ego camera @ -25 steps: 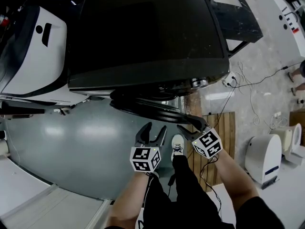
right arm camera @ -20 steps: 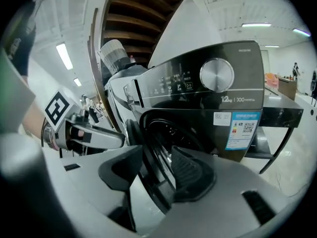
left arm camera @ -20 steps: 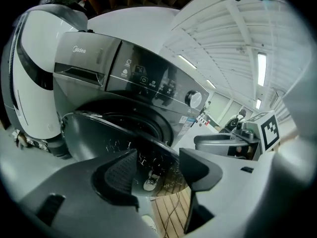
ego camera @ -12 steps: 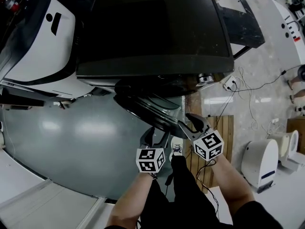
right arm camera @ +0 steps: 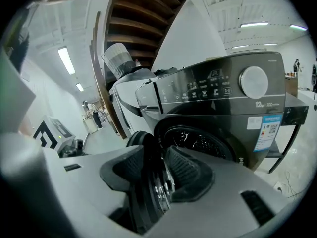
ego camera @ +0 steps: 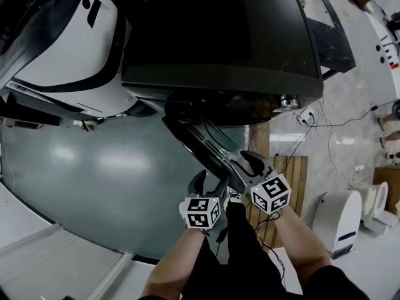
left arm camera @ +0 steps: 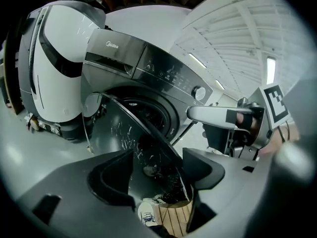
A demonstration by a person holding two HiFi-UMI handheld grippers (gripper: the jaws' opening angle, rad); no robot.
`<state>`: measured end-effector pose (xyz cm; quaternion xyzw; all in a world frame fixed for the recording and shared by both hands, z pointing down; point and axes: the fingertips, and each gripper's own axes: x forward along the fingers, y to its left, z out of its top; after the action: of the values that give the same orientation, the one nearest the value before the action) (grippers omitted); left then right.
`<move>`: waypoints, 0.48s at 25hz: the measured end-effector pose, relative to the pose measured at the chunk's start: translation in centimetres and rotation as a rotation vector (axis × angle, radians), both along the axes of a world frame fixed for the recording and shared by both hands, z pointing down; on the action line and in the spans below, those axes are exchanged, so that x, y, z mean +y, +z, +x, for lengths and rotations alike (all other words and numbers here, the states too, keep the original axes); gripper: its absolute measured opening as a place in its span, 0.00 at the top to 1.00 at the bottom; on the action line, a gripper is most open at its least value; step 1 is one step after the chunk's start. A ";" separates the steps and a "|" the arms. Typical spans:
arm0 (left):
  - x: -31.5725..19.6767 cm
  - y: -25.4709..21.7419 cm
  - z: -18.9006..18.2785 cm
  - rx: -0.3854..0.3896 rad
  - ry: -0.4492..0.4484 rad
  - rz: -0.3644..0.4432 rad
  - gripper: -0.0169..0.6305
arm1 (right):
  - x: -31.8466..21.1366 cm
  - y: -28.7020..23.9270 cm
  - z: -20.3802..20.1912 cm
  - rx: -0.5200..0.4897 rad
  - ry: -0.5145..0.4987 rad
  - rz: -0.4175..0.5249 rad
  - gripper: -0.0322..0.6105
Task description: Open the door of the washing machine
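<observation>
1. A dark front-loading washing machine (ego camera: 219, 36) fills the top of the head view, standing on a grey floor beside a white appliance (ego camera: 69, 49).
2. Its round door (ego camera: 200, 142) stands swung part-way open from the drum, its free edge reaching out toward the person.
3. The right gripper (ego camera: 240, 162) is clamped on the door's rim. The right gripper view shows the rim seated between the ribbed pads, and the jaws have just been closing.
4. The left gripper (ego camera: 209, 181) hangs just beside it, near the door's free edge. Its jaws are spread wide and have just been opening; the door's edge shows in the gap between them, with neither pad pressing on it.
5. A pale shoe (ego camera: 234, 197) shows below the grippers, next to a slatted wooden board (ego camera: 290, 174).
</observation>
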<state>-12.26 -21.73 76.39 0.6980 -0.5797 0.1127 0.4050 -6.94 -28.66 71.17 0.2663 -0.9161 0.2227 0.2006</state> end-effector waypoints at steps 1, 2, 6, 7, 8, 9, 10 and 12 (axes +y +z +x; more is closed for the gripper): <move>0.4 0.0 -0.2 0.002 0.006 -0.003 0.50 | 0.3 0.0 -0.6 0.001 -0.007 0.001 0.67; 0.8 0.0 -0.5 0.006 0.011 -0.005 0.50 | 0.7 -0.1 -1.1 0.002 -0.013 0.001 0.67; 2.6 0.1 -1.8 0.021 0.024 -0.012 0.50 | 1.7 -0.1 -3.2 0.004 -0.029 0.000 0.67; 3.0 0.1 -2.2 0.019 0.029 -0.012 0.50 | 2.0 -0.1 -3.6 0.005 -0.033 0.000 0.67; 3.5 0.1 -2.5 0.016 0.034 -0.012 0.50 | 2.3 -0.1 -4.2 0.006 -0.037 -0.001 0.67; 4.0 0.1 -2.9 0.012 0.038 -0.012 0.50 | 2.6 -0.1 -4.7 0.007 -0.044 -0.002 0.67; 4.4 0.1 -3.3 0.010 0.041 -0.013 0.50 | 3.0 0.0 -5.3 0.009 -0.052 -0.004 0.67; 5.4 0.1 -4.2 0.014 0.040 -0.013 0.50 | 3.9 0.2 -6.6 0.010 -0.071 -0.008 0.67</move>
<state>-16.47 -16.29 76.50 0.7074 -0.5622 0.1197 0.4113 -13.53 -24.80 71.37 0.2339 -0.9231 0.2178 0.2139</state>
